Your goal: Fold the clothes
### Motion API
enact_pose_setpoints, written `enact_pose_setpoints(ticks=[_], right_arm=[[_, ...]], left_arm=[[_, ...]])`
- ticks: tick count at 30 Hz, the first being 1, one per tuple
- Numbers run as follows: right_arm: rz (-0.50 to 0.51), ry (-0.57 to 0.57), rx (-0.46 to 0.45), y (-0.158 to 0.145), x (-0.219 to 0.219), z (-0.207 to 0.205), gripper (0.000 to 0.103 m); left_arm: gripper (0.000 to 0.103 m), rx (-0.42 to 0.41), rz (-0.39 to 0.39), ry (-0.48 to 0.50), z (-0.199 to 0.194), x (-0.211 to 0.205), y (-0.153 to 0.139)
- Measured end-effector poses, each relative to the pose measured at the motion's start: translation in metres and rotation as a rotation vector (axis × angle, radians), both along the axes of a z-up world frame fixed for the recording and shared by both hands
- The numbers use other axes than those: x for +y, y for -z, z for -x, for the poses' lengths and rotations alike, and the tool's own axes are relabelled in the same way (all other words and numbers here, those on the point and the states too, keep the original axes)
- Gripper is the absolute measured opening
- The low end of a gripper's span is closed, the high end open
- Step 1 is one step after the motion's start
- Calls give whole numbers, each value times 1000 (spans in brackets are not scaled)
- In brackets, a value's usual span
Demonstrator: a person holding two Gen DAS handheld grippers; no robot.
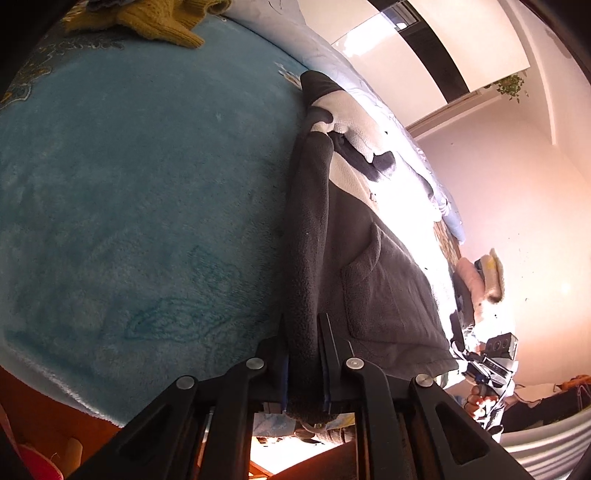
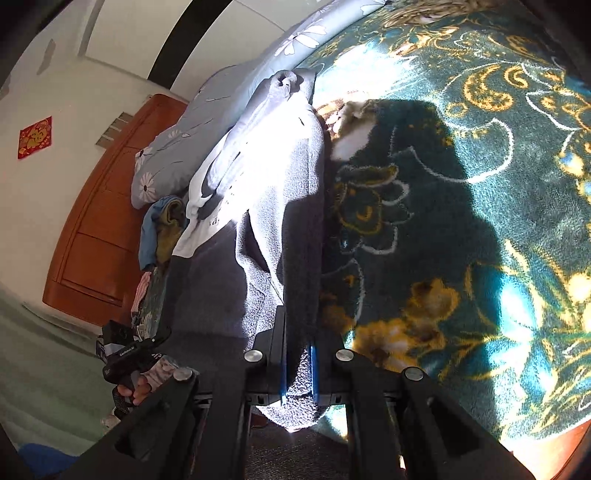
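A dark grey fleece garment (image 1: 373,258) with white patches and a chest pocket lies stretched over the blue plush blanket (image 1: 129,184) on a bed. My left gripper (image 1: 304,354) is shut on one folded edge of it. In the right wrist view the same grey garment (image 2: 273,177) runs away from me in bright sun, and my right gripper (image 2: 298,354) is shut on its near edge. Each gripper shows in the other's view, held in a hand: the right gripper (image 1: 495,358) at the lower right, the left gripper (image 2: 129,354) at the lower left.
A yellow knit garment (image 1: 162,18) lies at the far end of the blanket. A floral pillow (image 2: 192,140) and a pile of clothes (image 2: 162,229) sit by the wooden headboard (image 2: 103,229). The patterned teal blanket (image 2: 461,221) spreads to the right.
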State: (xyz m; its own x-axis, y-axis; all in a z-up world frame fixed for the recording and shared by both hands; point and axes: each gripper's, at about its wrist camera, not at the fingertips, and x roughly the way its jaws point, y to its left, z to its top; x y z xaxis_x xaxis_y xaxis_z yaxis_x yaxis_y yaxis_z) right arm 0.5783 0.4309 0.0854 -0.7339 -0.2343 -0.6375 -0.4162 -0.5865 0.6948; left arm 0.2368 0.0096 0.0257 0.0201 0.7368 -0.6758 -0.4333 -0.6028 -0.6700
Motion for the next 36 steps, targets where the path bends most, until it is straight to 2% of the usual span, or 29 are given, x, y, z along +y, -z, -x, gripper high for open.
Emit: enact_pose_setpoints(ticks=[4,7,9,14,16,22,24,25,27,31,36], right_arm=[[-56,-19,-44,-1,-4,4,16],[-89,-24,-65,-3,-6,2,20],[-79,-22,-72,2,-4,-1,27],[-30,-11,-61,14,1,-7,28],[-9,-12,-51,16,3,-7,28],[25,-44,-29,16,2,-5,31],[37,-53,-14,15,1,-5,31],[47,-54,3,13,1,-6,30],[66,-55,37,9,0,-9,20],[104,-57,106,1,0,-13,16],[138,-40,245,-37,19,4,16]], left_arm=[[26,26,30,19,-8,0,-2],[29,53,53,40,-15,4,-3],[34,56,54,48,-18,7,-4],[53,34,39,70,-20,14,-3],[55,33,41,83,-22,20,-3],[52,7,24,103,-23,24,-2],[42,-14,12,99,-23,20,0],[27,-26,7,94,-23,17,1],[22,-54,-14,82,-22,12,4],[19,-122,-160,57,-11,5,-5],[18,-145,-313,51,26,16,-39]])
